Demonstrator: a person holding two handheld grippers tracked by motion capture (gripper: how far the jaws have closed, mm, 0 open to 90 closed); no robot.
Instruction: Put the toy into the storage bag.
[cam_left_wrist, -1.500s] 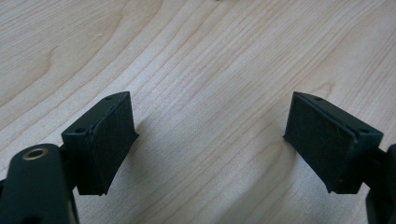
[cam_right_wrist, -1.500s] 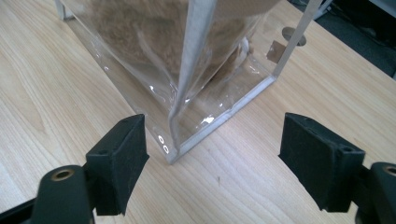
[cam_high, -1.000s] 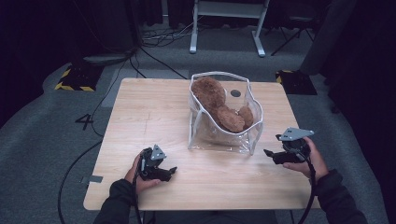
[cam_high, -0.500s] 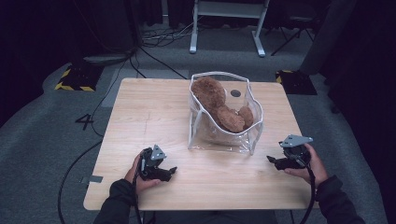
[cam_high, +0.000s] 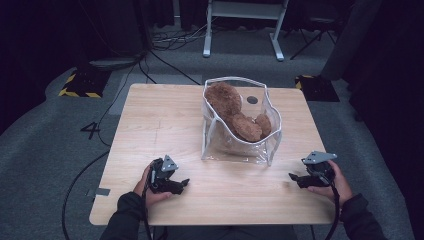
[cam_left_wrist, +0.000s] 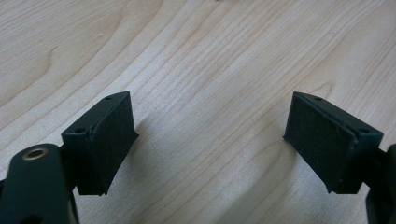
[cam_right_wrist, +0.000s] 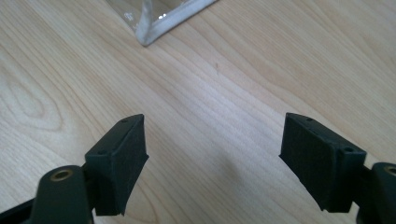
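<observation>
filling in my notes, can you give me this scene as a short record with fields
surface: light wooden table
main thing: clear plastic bag with white trim, standing upright at the table's middle right, top open
contents: brown plush toy inside the bag
left gripper: jaws open, nothing between them, low over bare wood at the near left
right gripper: jaws open, nothing between them, near the right edge, pointing toward a bottom corner of the bag
contact: neither gripper touches the bag
</observation>
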